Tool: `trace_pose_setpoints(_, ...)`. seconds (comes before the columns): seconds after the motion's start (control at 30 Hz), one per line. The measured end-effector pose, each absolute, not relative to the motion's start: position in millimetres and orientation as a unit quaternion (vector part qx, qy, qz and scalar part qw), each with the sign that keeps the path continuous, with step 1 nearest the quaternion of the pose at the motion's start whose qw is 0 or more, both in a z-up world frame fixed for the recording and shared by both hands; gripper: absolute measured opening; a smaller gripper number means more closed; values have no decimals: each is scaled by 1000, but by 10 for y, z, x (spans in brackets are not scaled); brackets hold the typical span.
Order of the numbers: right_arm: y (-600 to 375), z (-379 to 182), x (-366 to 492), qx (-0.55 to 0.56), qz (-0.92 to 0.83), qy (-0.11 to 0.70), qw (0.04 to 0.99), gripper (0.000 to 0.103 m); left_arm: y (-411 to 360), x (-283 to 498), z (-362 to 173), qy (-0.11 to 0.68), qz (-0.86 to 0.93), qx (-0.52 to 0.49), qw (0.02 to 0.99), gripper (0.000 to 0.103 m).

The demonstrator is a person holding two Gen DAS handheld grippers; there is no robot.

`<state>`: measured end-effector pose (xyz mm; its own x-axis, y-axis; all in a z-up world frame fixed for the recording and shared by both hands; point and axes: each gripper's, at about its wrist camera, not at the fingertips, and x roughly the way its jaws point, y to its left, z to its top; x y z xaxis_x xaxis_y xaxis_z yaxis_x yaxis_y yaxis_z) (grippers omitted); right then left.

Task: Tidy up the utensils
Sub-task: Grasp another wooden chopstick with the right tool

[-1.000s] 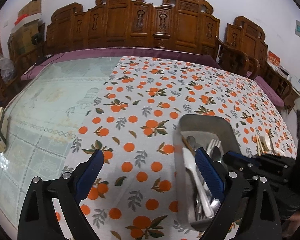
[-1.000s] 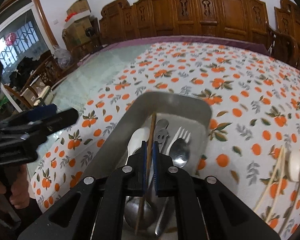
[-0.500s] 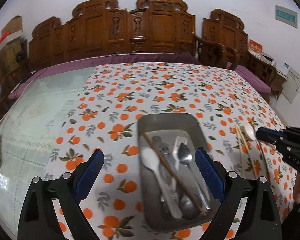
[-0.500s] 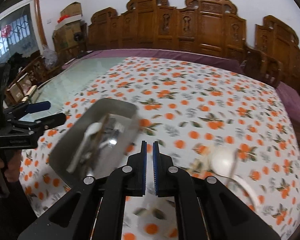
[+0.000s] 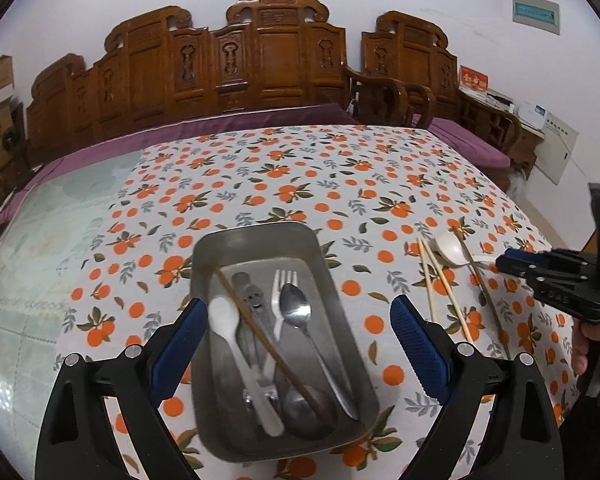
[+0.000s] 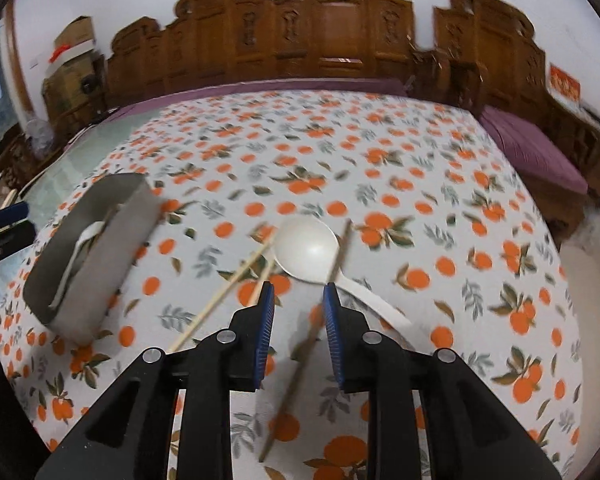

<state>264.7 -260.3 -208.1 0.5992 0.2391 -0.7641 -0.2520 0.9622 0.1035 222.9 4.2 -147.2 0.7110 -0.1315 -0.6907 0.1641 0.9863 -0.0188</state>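
Right gripper [image 6: 298,300]: jaws parted, holding nothing, poised over a dark chopstick [image 6: 306,340] whose lower stretch is blurred and partly hidden behind the fingers. Just ahead lies a white spoon [image 6: 306,248], handle cut off by the right finger; a pale chopstick pair [image 6: 228,290] lies beside it. A second ago these jaws were clamped on a brown chopstick [image 5: 268,344], which now rests diagonally in the metal tray [image 5: 256,240]. Left gripper [image 5: 296,338]: spread wide, empty, straddling the tray. Tray contents: white spoon, fork [image 5: 282,292], metal spoon [image 5: 296,312]; lower items are smeared and indistinct.
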Motion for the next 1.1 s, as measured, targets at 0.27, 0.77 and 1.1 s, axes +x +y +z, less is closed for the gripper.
trace_pose_setpoints(0.27, -2584, -2339, 2730, 2, 133, 454, 881, 27, -216, 2166, -1535, 372, -97, 31, 922, 89)
trace_pose_setpoints(0.77, -2570, -2527, 2776, -37, 125, 481, 867, 11, -775, 2074, -1760, 399, -159, 47, 902, 77)
trace_pose_setpoints(1.1, -2667, -2349, 2791, -18, 123, 455, 881, 6, -1075, 2114, -2037, 420, -178, 71, 887, 64)
